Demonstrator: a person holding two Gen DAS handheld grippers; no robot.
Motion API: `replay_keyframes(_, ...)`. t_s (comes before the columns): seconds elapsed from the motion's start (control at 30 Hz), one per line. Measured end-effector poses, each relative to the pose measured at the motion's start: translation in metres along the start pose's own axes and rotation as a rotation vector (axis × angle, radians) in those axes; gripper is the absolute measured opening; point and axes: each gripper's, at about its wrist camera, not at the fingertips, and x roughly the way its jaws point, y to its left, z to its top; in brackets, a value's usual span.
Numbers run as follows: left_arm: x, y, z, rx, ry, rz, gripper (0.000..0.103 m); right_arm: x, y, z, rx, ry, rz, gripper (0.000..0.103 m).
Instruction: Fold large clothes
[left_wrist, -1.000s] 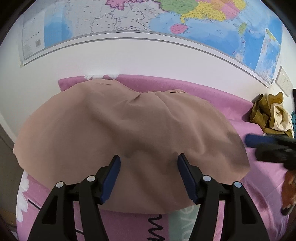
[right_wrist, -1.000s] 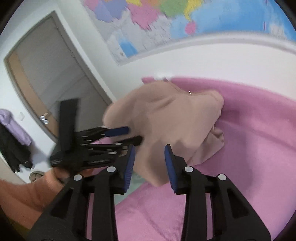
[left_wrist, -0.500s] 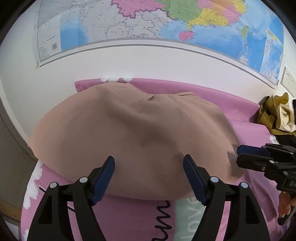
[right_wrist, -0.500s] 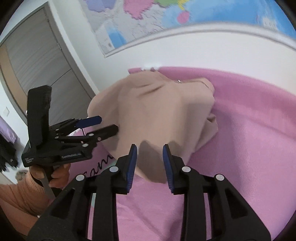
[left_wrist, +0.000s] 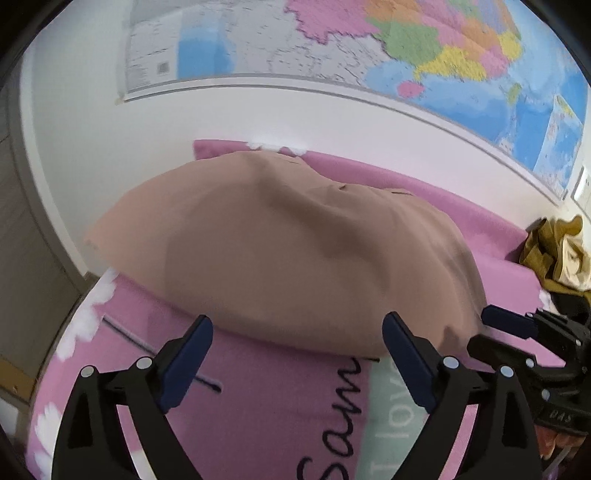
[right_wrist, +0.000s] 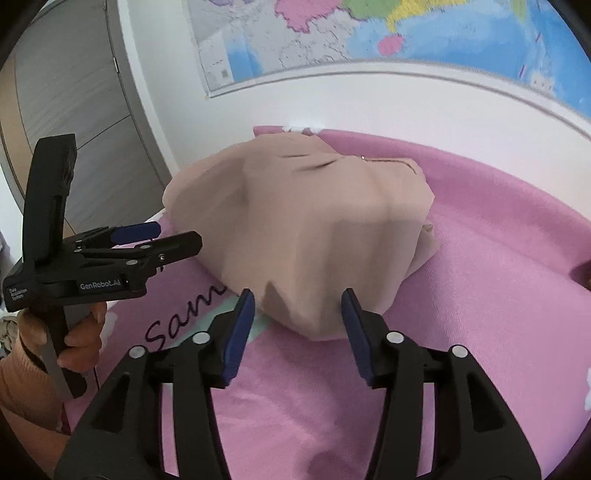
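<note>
Left gripper: jaws spread wide, nothing between the 2 blue pads. It sits just short of the near edge of the tan garment, not touching it.

Right gripper: jaws also open, somewhat narrower than the left. The garment's near corner lies in the gap between the pads; contact with either pad cannot be told. Nothing is clamped.

Garment: 1 large piece of tan cloth, lying folded over on the pink blanket, bulging in the middle, with soft creases and a seam near the far edge. Near edge overlaps the blanket's black lettering.

Olive clothes lie well apart at the far right of the bed.
</note>
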Motion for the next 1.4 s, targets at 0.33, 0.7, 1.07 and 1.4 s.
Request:
replay_keyframes(0.33, -0.044, -0.005, -0.018, -0.032, -0.067, 0.066, 0.096, -0.024, 0.032, -0.014, -0.043, -0.085, -0.029, 0.088)
replay_keyframes(0.7, -0.073, -0.013, -0.035, -0.022, -0.102, 0.139, 0.096, -0.05, 0.044, -0.032, -0.041, -0.133, -0.039, 0.097)
replay_keyframes(1.07, -0.094, -0.023, -0.044, 0.009, -0.137, 0.164, 0.096, -0.068, 0.049, -0.041, -0.039, -0.156, -0.042, 0.097)
replay_keyframes(1.4, -0.102, -0.026, -0.049, 0.018, -0.15, 0.172, 0.096, -0.074, 0.053, -0.047, -0.049, -0.165, -0.046, 0.097)
